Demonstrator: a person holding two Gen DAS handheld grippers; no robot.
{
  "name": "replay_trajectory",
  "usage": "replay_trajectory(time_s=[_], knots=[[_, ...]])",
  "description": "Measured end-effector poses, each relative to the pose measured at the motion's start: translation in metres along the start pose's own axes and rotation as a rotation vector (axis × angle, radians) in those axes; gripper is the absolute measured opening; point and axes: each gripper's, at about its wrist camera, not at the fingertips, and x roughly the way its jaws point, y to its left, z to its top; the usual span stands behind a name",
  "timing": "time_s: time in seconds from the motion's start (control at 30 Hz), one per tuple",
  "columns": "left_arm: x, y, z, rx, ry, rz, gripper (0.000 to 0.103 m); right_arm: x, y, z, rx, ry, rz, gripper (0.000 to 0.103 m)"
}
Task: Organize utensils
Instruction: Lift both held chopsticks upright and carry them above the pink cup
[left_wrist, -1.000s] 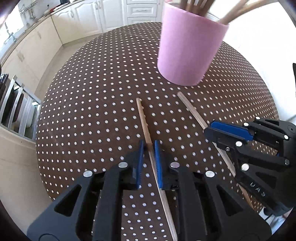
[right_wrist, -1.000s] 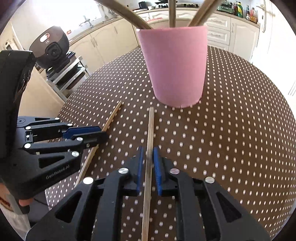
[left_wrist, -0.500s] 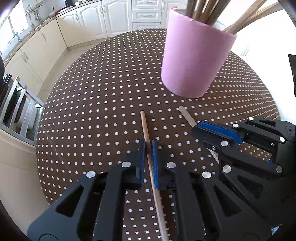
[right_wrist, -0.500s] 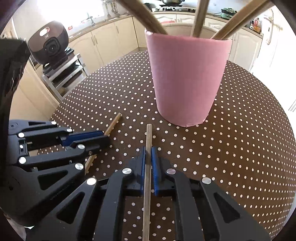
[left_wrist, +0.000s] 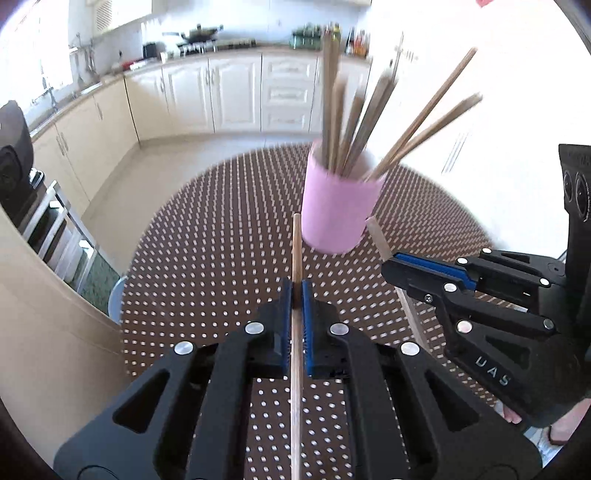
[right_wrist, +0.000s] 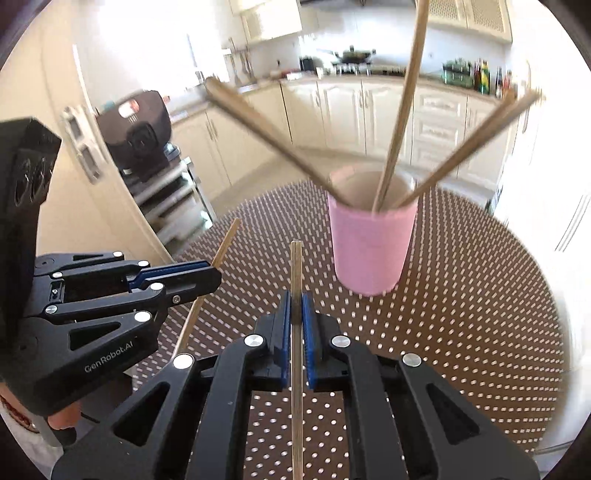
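Note:
A pink cup (left_wrist: 338, 214) holding several wooden chopsticks (left_wrist: 354, 122) stands on the brown polka-dot table (left_wrist: 207, 266). My left gripper (left_wrist: 296, 291) is shut on one wooden chopstick (left_wrist: 296, 251) and holds it above the table, tip towards the cup. My right gripper (right_wrist: 296, 306) is shut on another chopstick (right_wrist: 296, 273), also raised and pointing at the cup (right_wrist: 371, 251). Each gripper shows in the other's view, the right one (left_wrist: 424, 273) to the right, the left one (right_wrist: 177, 277) to the left.
The table is round, with its edge near on the left (left_wrist: 125, 332). White kitchen cabinets (left_wrist: 236, 96) and a counter stand behind. A black appliance on a rack (right_wrist: 144, 136) stands left of the table.
Both grippers have risen off the table with their chopsticks and tilted up, so the cup now looks lower and farther and the kitchen has come into view.

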Motion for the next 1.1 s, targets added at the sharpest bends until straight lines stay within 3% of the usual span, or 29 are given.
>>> replay_trajectory(time_s=[0.2,0.43,0.7,1.1], knots=[[-0.051,-0.006,0.002,0.000,-0.124,-0.016,0.006,-0.066,0.014,0.010,-0.026,-0.163,0.004,0.005],[-0.084,-0.011,-0.002,-0.012,-0.239,-0.015,0.006,-0.105,0.021,0.012,-0.056,-0.294,-0.026,0.005],[-0.103,-0.009,0.007,-0.043,-0.313,-0.012,0.006,-0.129,0.008,0.017,-0.034,-0.403,-0.050,0.005],[-0.119,-0.026,0.044,-0.047,-0.427,-0.069,0.006,-0.144,-0.020,0.038,0.025,-0.573,-0.098,0.005]])
